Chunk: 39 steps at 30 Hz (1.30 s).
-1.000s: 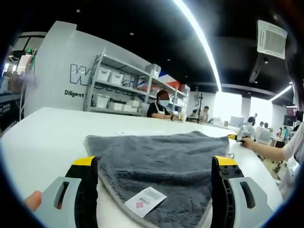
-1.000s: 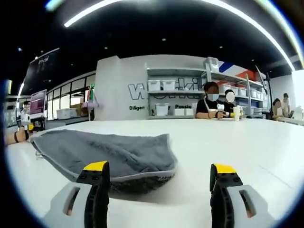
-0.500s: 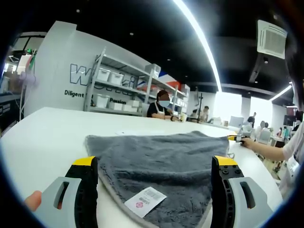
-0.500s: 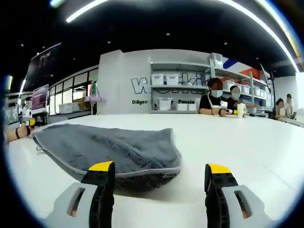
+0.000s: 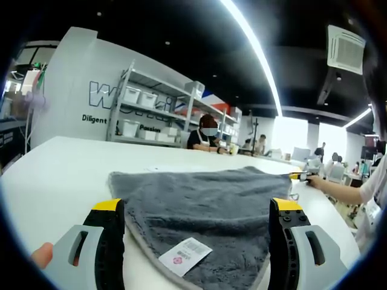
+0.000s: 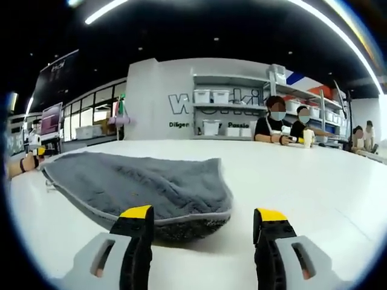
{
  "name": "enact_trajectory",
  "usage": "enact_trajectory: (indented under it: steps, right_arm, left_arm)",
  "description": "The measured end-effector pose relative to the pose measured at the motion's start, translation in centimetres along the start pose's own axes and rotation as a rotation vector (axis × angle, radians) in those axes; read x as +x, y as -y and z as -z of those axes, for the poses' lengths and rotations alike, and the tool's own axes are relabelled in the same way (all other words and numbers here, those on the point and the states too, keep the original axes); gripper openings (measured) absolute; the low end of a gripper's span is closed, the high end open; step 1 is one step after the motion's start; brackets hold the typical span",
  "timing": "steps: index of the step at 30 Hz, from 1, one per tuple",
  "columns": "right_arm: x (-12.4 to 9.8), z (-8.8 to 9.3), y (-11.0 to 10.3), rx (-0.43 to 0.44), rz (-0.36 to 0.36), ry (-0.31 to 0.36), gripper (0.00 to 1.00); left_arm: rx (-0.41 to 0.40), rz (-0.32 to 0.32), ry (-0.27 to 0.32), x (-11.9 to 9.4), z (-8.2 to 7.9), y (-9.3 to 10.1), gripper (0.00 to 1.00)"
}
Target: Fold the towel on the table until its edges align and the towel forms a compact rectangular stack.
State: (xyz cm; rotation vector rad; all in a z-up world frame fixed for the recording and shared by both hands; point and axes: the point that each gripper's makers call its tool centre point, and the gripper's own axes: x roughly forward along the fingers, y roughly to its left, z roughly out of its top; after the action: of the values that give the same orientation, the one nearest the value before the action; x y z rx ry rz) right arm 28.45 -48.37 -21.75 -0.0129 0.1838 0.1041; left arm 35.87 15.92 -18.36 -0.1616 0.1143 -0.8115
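I see the white surface stretching wide under both cameras, running back to a white wall with shelving that carries white bins. On the surface lies the grey towel, spread mostly flat, with a pale stitched hem along its edges. In my left gripper view its near corner lies between my jaws, and a white label with a barcode sits on that corner. My left gripper is spread wide, jaws well apart on either side of the cloth corner, pinching nothing. In my right gripper view the towel lies ahead and to the left, its rounded near edge lifted a little so the darker underside shows. My right gripper is also spread, jaws apart with nothing between them, close to that edge; I cannot tell whether it touches. People sit at the far side of the surface near the shelving.
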Motion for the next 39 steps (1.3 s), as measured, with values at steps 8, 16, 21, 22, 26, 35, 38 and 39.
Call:
enact_trajectory:
  steps: [8,16,21,22,26,35,38,39]
  right_arm:
    - [0.1,0.2,-0.1,-0.004,-0.006,-0.015,0.62]
    - [0.2,0.5,-0.4,-0.003,-0.019,-0.029,0.53]
    - [0.1,0.5,-0.5,0.015,-0.04,-0.037,0.47]
    - [0.1,0.4,-0.5,0.031,-0.046,-0.036,0.45]
    - [0.1,0.4,-0.4,0.081,-0.048,-0.034,0.4]
    - [-0.2,0.6,-0.8,0.122,-0.059,-0.037,0.25]
    - [-0.2,0.7,-1.0,0.118,-0.063,-0.041,0.2]
    - [-0.2,0.7,-1.1,0.118,-0.066,-0.043,0.17]
  left_arm:
    - [0.003,0.0,-0.001,0.1,0.1,0.3,0.98]
    - [0.0,0.0,0.001,0.0,0.0,0.1,0.98]
    - [-0.002,-0.001,0.002,0.0,0.0,0.0,0.98]
    - [-0.002,-0.002,0.002,0.0,0.0,0.0,0.98]
    - [0.002,-0.007,0.004,0.0,0.0,0.0,0.98]
    - [-0.001,-0.01,0.009,0.0,-0.1,-0.2,0.98]
    - [0.002,-0.008,0.008,0.0,-0.1,-0.2,0.98]
    - [0.005,-0.008,0.007,0.0,-0.1,-0.1,0.98]
